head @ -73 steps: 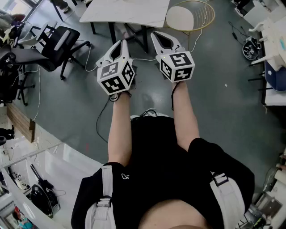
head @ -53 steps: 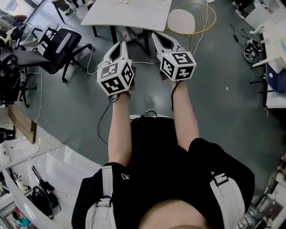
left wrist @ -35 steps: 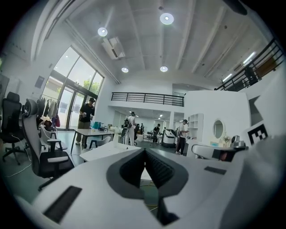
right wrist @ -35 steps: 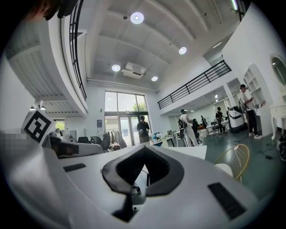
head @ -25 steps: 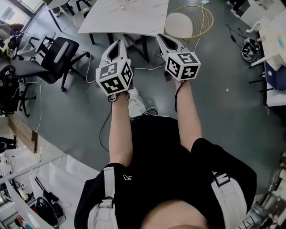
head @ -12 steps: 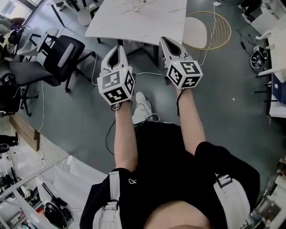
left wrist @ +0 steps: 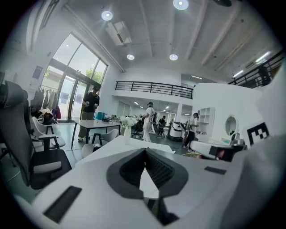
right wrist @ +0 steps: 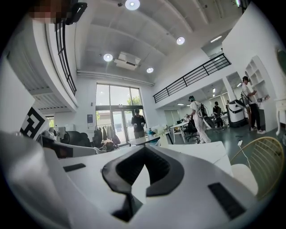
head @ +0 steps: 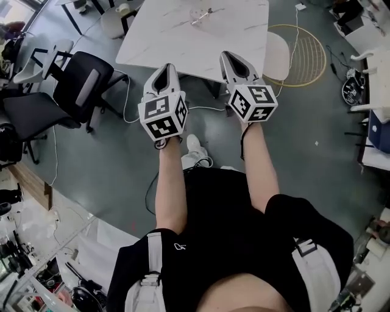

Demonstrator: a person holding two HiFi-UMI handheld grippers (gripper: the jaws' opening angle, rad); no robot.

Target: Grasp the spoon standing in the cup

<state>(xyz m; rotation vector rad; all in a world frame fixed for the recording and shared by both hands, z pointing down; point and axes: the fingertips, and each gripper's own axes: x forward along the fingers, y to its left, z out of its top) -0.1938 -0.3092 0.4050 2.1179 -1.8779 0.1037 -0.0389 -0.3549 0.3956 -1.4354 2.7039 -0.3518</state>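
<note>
**We have reached the surface; the cup is still across it**

The grey floor (head: pixel 103 164) lies under us. Less of it now separates us from the white marble surface (head: pixel 158 36) than a few seconds ago. The surface has slid down the head view until its near edge sits under our tips.

Closest to us, the left tongs (head: pixel 165 69) and the right tongs (head: pixel 230 56) are held side by side as before. Both are closed and empty, and each gripper view shows the pads meeting at the tip over bare white top.

Farther on, towards the far edge, stands a small thing we take for the cup (head: pixel 199 13). It is too small for us to pick out the spoon with any certainty. A black office chair (head: pixel 82 82) stands off to the left and a gold wire chair (head: pixel 304 42) to the right.

We judge the walk-up nearly done. One pair of tongs must now open and reach across the surface.
</note>
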